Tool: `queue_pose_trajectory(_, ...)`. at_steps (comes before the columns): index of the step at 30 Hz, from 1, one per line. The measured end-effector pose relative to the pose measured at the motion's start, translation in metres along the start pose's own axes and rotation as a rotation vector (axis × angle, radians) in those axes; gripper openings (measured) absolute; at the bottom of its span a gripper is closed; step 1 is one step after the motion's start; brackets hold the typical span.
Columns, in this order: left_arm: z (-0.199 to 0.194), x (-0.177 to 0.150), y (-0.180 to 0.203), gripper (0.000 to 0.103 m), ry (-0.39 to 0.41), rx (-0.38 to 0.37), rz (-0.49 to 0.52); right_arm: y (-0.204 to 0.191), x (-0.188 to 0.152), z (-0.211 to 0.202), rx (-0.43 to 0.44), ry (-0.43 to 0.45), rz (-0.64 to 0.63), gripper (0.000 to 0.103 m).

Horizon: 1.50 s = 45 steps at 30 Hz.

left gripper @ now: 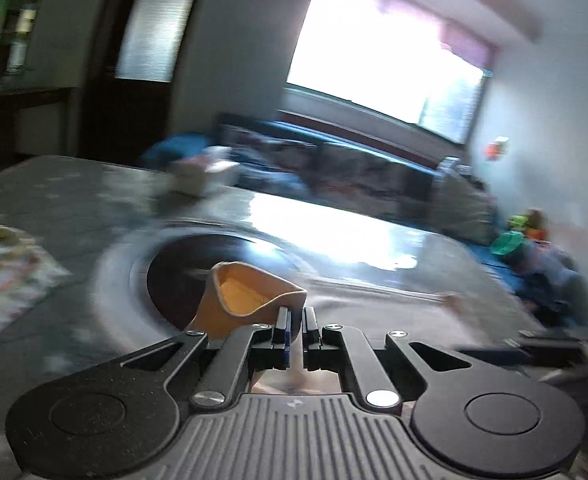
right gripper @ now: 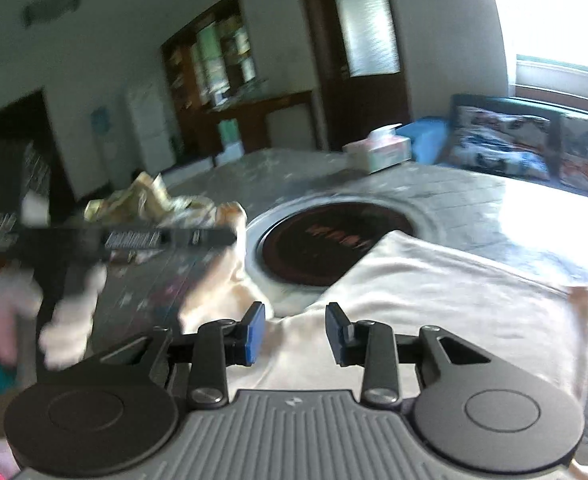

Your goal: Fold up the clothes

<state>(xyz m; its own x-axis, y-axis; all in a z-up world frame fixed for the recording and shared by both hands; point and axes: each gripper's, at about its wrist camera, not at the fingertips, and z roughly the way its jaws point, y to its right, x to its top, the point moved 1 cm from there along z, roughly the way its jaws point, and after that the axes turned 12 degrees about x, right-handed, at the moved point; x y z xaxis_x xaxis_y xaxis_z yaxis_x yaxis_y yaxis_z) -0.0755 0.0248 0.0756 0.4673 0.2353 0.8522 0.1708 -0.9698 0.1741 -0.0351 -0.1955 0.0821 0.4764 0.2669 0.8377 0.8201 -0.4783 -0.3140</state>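
Observation:
A cream garment (right gripper: 434,292) lies partly folded on the grey table (right gripper: 474,192), one edge over the round dark hob (right gripper: 334,240). My left gripper (left gripper: 297,320) is shut on a corner of this garment (left gripper: 250,296), which stands up as an orange-lit fold above the table. In the right wrist view the left gripper (right gripper: 230,236) shows as a blurred black bar lifting the cloth at the left. My right gripper (right gripper: 298,332) is open and empty, just above the near edge of the garment.
A crumpled floral garment (right gripper: 150,200) lies at the table's far left, also in the left wrist view (left gripper: 10,264). A tissue box (right gripper: 378,152) stands at the far edge. A sofa with patterned cushions (right gripper: 534,148) is behind the table.

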Motion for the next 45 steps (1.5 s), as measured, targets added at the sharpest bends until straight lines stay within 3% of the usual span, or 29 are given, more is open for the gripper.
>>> queue_pose_trajectory(5,0.003,-0.021,0.051,0.006,-0.050,-0.170,0.086,0.032,-0.003,-0.027,-0.053,0.065,0.156,0.033)
queue_pose_trajectory(8,0.007,-0.036,0.076,0.006,-0.076,-0.223,0.148,0.052,-0.013,-0.035,-0.062,0.055,0.247,0.033)
queue_pose_trajectory(12,0.012,-0.054,0.093,0.006,-0.115,-0.236,0.199,0.067,-0.033,-0.036,-0.060,0.010,0.335,0.033)
queue_pose_trajectory(18,0.017,-0.071,0.103,0.006,-0.141,-0.242,0.250,0.087,-0.058,-0.031,0.010,-0.014,0.512,0.033)
queue_pose_trajectory(25,0.024,-0.083,0.102,0.009,-0.195,-0.290,0.280,0.095,-0.063,-0.017,0.057,-0.026,0.616,0.035)
queue_pose_trajectory(32,0.013,-0.085,0.098,0.016,-0.171,-0.317,0.337,0.089,-0.055,0.000,-0.036,-0.061,0.497,0.035)
queue_pose_trajectory(39,0.005,-0.081,0.064,0.017,-0.183,-0.255,0.323,0.085,-0.045,0.019,-0.089,-0.087,0.342,0.034)
queue_pose_trajectory(42,0.003,-0.083,0.051,0.026,-0.198,-0.224,0.316,0.075,-0.044,0.024,-0.107,-0.121,0.271,0.021)
queue_pose_trajectory(45,0.003,-0.085,0.044,0.027,-0.206,-0.205,0.298,0.066,-0.042,0.022,-0.140,-0.139,0.205,0.009)
